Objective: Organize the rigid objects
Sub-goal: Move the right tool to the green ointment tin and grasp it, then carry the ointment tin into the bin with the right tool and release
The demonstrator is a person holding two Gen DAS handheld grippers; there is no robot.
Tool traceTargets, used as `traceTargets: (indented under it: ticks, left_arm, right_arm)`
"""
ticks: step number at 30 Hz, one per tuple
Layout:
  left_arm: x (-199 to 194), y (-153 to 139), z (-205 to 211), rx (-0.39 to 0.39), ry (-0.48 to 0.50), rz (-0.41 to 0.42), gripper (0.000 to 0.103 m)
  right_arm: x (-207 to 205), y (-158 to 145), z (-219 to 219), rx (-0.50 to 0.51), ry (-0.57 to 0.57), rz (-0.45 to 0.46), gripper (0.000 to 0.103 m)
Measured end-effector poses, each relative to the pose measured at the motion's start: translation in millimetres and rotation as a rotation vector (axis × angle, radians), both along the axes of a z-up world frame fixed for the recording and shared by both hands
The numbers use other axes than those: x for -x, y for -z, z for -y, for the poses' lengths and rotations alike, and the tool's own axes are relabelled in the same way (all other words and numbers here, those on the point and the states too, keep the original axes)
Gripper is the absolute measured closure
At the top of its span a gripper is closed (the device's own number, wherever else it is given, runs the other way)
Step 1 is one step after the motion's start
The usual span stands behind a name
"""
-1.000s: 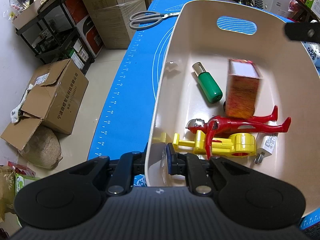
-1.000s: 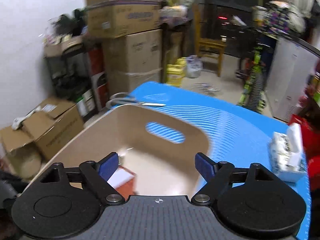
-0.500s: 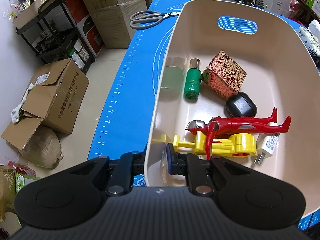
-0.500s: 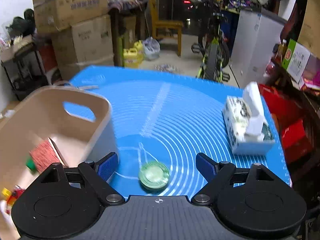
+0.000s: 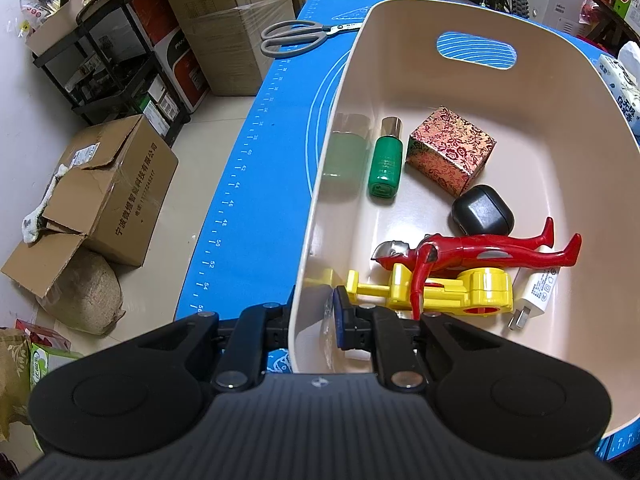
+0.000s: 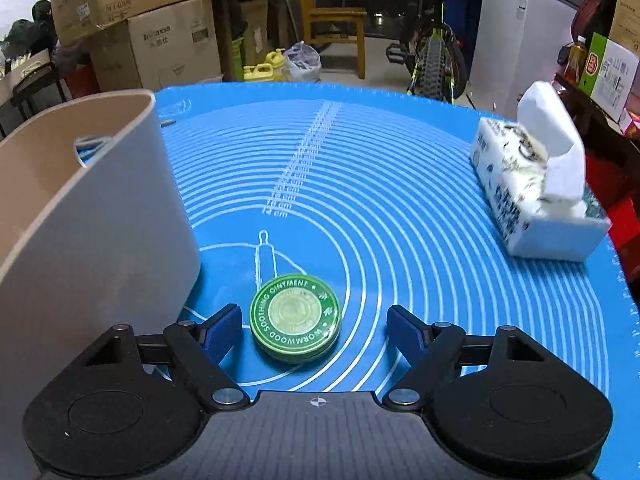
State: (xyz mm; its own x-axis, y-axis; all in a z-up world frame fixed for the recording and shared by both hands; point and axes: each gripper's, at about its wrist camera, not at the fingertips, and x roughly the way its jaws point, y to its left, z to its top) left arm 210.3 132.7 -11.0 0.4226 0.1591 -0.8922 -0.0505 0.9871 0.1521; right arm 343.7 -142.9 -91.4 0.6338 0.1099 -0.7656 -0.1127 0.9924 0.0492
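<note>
A beige plastic bin (image 5: pixel 560 92) stands on the blue mat. It holds a green bottle (image 5: pixel 385 164), a red-gold patterned box (image 5: pixel 450 154), a black case (image 5: pixel 482 216), a red figure (image 5: pixel 480 250), a yellow tape dispenser (image 5: pixel 452 292) and a white charger (image 5: pixel 534 294). My left gripper (image 5: pixel 314 316) is shut on the bin's near wall. My right gripper (image 6: pixel 314 328) is open and low over the mat, with a round green ointment tin (image 6: pixel 295 316) between its fingers, nearer the left one. The bin's outer wall (image 6: pixel 100 216) stands just to its left.
Grey scissors (image 5: pixel 298 36) lie on the mat (image 6: pixel 400 208) beyond the bin's far left corner. A white tissue pack (image 6: pixel 536 184) sits at the mat's right side. Cardboard boxes (image 5: pixel 108 192), a black shelf and a bicycle stand on the floor around the table.
The patterned box dropped from my right gripper into the bin and came to rest. My right gripper then swung right, out of the bin, and lowered around the green tin. My left gripper held still.
</note>
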Motion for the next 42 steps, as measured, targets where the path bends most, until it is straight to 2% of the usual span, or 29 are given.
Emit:
traceTargets:
  ticks: [3, 6, 8, 10, 18, 26, 32, 37, 42]
  left_arm:
    - [0, 0, 0, 0.000, 0.000, -0.001, 0.086]
    - [0, 0, 0, 0.000, 0.001, 0.000, 0.086]
    - [0, 0, 0, 0.000, 0.001, 0.000, 0.086]
    - [0, 0, 1, -0.001, 0.001, 0.000, 0.086]
    - [0, 1, 0, 0.001, -0.001, -0.001, 0.086]
    - [-1, 0, 1, 0.003, -0.003, -0.001, 0.086]
    - [-1, 0, 1, -0.002, -0.005, 0.001, 0.086]
    - [-1, 0, 0, -0.002, -0.007, 0.000, 0.086]
    - [-1, 0, 0, 0.000, -0.009, 0.000, 0.086]
  right_arm:
    - [0, 4, -8, 0.037, -0.009, 0.018, 0.022]
    - [1, 2, -9, 0.025, -0.011, 0.023, 0.029]
    - [3, 1, -10, 0.030, -0.010, 0.031, 0.042]
    - [5, -1, -13, 0.032, -0.011, 0.032, 0.048]
    - [14, -14, -13, 0.048, 0.013, 0.030, 0.049]
    - [36, -67, -2, 0.012, 0.057, 0.140, 0.049]
    - [51, -114, -6, -0.030, 0.025, 0.265, 0.049]
    - [67, -146, -26, -0.059, -0.034, 0.348, 0.049]
    - [82, -161, -60, -0.068, -0.129, 0.359, 0.049]
